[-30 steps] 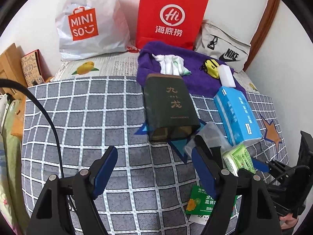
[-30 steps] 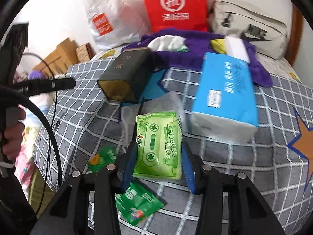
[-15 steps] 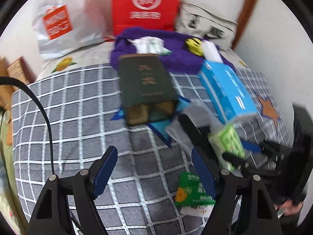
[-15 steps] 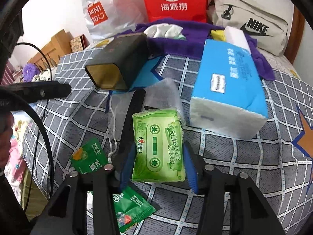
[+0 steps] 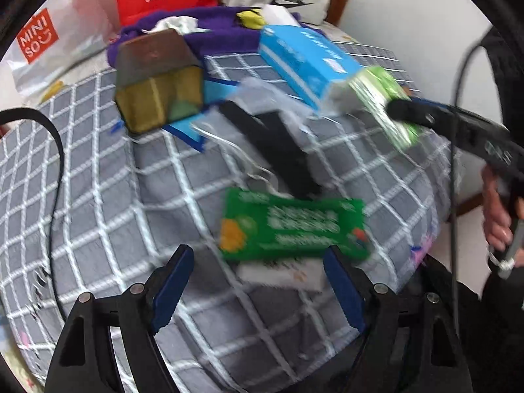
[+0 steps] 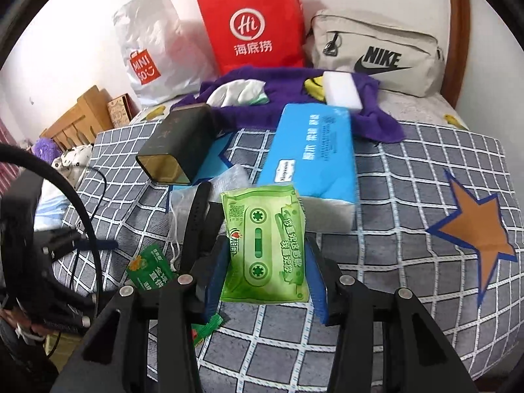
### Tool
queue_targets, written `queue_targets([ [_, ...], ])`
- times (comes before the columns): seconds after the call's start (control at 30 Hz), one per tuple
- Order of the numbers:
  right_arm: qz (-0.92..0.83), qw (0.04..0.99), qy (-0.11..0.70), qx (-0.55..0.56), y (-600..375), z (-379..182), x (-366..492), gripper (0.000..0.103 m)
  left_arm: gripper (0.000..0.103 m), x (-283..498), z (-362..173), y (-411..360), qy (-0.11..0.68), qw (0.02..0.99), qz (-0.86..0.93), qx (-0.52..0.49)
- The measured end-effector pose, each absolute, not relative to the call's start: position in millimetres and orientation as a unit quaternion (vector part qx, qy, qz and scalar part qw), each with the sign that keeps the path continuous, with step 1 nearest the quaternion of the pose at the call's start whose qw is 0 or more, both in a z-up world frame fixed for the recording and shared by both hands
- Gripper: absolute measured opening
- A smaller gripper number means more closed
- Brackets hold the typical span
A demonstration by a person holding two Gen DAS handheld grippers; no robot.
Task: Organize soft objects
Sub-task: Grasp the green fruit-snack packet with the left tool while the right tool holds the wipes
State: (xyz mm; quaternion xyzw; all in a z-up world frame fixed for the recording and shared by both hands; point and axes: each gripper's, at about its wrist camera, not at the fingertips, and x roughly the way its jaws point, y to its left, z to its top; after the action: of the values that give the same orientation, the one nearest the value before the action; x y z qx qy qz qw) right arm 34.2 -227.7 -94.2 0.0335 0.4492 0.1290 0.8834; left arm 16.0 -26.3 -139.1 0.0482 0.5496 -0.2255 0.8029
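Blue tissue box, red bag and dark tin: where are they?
Blue tissue box (image 6: 314, 150): right wrist view, middle of its top face.
Red bag (image 6: 252, 26): right wrist view, its round logo.
Dark tin (image 6: 183, 140): right wrist view, its upper side.

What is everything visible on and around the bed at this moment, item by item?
Light green tissue pack: 1, between the right gripper's pads.
Dark green sachets: 2 visible, near bed edge; one by the left gripper.
Blue tissue box: 1, mid-bed.
Dark tin: 1, olive, on its side.
Black strap: 1, over clear plastic.
Purple towel: 1, at back, bearing white cloth, white sponge, yellow item.
Bags: white, red, beige, at the wall.
Checked blanket: grey.
Left gripper: opening, empty.
Right gripper: holding the pack.
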Motion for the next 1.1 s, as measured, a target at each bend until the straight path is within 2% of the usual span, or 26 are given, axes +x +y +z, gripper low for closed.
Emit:
queue_targets([
  [0.17, 0.124, 0.888, 0.442, 0.035, -238.4, -84.7, 28.7, 0.045, 0.081, 6.4, -149.5, -38.2, 0.570, 0.785, -0.241, 0.017],
  [0.43, 0.109, 0.896, 0.428, 0.051, -265.7, -74.3, 18.1, 0.046, 0.081, 40.8, -154.7, -41.2, 0.576, 0.789, -0.210, -0.039],
  [0.83, 0.090, 0.895, 0.430, 0.079, -291.4, -77.6, 18.6, 0.046, 0.081, 64.6, -156.7, -52.9, 0.556, 0.819, -0.136, 0.036],
  [0.97, 0.092, 0.899, 0.422, 0.074, -290.3, -72.9, 13.8, 0.047, 0.091, 58.4, -158.0, -56.9, 0.559, 0.814, -0.153, 0.041],
  [1.1, 0.098, 0.898, 0.423, 0.070, -285.6, -72.5, 13.2, 0.047, 0.098, 55.9, -165.4, -69.6, 0.550, 0.821, -0.119, 0.095],
])
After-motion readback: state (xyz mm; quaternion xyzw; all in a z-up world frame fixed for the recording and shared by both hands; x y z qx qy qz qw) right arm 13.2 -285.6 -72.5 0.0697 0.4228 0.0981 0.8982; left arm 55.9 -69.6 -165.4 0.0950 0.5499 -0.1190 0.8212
